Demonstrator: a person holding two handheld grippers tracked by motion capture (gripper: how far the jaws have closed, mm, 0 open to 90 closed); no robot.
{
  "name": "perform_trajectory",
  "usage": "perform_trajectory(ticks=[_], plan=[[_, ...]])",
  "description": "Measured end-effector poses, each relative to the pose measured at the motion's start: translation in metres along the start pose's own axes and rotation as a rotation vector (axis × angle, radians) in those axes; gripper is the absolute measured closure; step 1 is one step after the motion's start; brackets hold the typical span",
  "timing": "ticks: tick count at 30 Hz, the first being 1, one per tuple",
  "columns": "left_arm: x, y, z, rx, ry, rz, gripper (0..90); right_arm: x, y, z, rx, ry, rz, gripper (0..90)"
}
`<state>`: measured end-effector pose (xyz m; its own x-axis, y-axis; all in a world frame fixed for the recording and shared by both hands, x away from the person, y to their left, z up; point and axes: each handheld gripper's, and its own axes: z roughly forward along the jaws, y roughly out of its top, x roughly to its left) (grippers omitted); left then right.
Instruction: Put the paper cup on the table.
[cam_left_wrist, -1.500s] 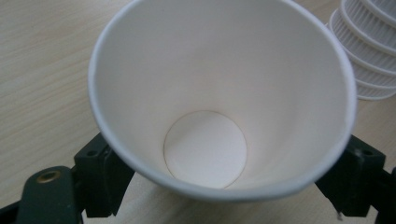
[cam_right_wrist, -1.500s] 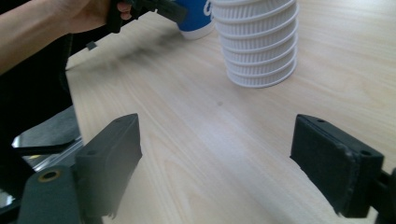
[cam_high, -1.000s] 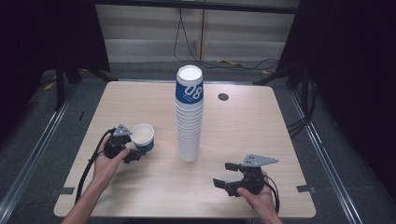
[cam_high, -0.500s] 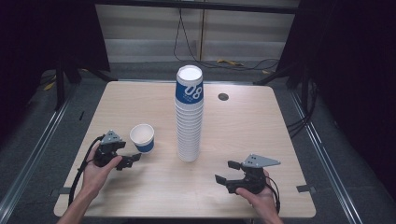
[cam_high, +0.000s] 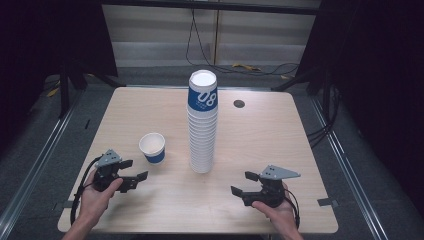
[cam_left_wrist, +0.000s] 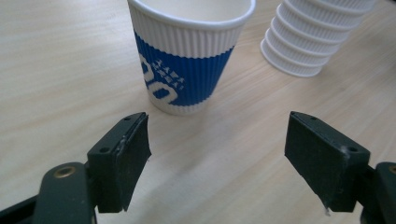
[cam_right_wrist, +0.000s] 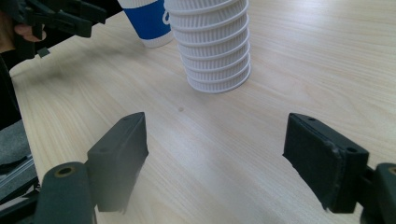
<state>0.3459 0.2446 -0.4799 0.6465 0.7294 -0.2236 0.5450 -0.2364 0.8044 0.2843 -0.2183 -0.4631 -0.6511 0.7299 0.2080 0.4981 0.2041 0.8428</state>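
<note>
One cup (cam_high: 152, 147) stood alone on the table (cam_high: 310, 140), left of the stack (cam_high: 202, 125) and apart from it; many cups likely remained to unstack. The left gripper (cam_high: 134, 170) sat just short of it, jaws spread and empty. The right gripper (cam_high: 246, 183) had just narrowed its jaws, nothing between them. The left gripper view showed the cup's (cam_left_wrist: 191, 51) ribbed blue band.

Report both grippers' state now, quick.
Left gripper: open, holding nothing; the cup stands free just beyond its jaws.
Right gripper: open, holding nothing; bare table between its jaws, the cup stack farther off.
</note>
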Motion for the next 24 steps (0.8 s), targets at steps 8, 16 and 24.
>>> perform_trajectory(ticks=[8, 16, 24], plan=[[-0.013, -0.011, -0.016, 0.007, 0.004, 0.051, 21.8, -0.001, -0.001, 0.0, 0.005, -0.011, 0.005, 19.5], [-0.032, -0.025, -0.022, 0.028, 0.023, 0.067, 18.5, -0.002, -0.002, 0.002, 0.01, -0.022, 0.015, 20.4], [-0.031, -0.035, -0.022, 0.004, -0.022, 0.074, 16.0, -0.002, -0.003, 0.003, 0.01, -0.061, 0.005, 20.1]])
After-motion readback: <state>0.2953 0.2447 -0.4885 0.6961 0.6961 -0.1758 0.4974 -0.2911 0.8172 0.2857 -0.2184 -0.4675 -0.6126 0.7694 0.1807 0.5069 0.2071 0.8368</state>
